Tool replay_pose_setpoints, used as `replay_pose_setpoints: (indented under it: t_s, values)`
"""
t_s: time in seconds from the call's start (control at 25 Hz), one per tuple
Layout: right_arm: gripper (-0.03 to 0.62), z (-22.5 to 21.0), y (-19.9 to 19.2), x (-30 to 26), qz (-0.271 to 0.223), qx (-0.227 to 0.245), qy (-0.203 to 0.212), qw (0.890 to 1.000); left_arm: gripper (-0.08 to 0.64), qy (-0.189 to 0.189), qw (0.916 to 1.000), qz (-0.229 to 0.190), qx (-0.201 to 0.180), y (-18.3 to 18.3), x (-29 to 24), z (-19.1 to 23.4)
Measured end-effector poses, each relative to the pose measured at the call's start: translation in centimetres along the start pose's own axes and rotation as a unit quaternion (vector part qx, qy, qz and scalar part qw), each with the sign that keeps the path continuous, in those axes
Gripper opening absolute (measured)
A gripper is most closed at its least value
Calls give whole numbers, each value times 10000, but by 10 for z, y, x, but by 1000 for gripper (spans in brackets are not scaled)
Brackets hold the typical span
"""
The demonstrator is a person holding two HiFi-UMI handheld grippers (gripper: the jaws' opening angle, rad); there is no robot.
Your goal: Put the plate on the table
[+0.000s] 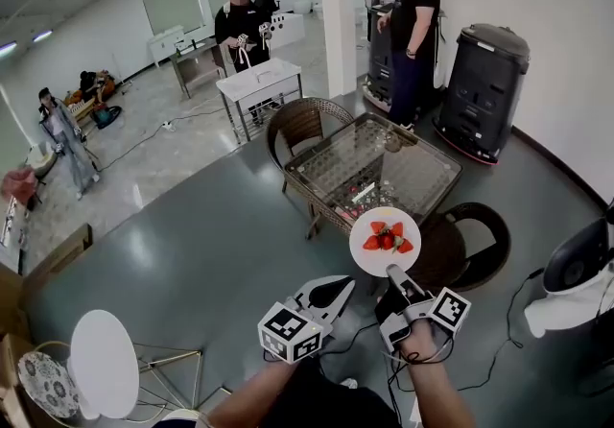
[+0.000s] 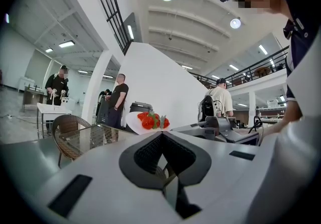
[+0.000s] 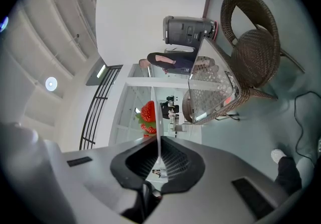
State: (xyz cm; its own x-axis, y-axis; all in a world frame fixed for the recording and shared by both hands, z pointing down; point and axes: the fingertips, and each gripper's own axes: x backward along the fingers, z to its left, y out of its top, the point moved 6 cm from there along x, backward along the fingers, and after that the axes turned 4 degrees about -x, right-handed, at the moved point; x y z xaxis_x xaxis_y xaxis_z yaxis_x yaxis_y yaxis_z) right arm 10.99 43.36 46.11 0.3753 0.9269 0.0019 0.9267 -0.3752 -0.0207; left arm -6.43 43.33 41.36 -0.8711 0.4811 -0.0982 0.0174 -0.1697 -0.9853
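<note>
Since the plate (image 1: 363, 249) is the main thing, we'll start there. It's up in the air rather than on the table (image 1: 384, 162), hanging just off the table's near corner with a little heap of strawberries (image 1: 388, 238) on it. The right tongs (image 1: 391, 271) are pinched onto its near rim. In the right gripper view we only get the plate edge-on, a thin white line running into the almost closed jaws, with the berries half hidden behind it. We can't really count the berries.

The left tongs (image 1: 333, 293) sit just beside the right ones, to the left and a bit lower, closed up with nothing in them. In the left gripper view the plate's lower part is cut off by the tongs' own body. A wicker chair (image 1: 472, 225) under the plate is partly covered by it and by the right tongs. Something small lies on the table's glass top, too blurry for us to name.
</note>
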Motion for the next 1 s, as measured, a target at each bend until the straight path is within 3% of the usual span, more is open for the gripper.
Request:
replay_pose_setpoints:
  t_s: [0.44,1.0]
  values:
    - [15,-1,49,-59,-110,-74,-157,9998,5,20,9995,155,281,8,-53,65]
    - [15,-46,81,-192,-362,-122,-698,9968,5,-349,9963,385,689,-1,-110,218]
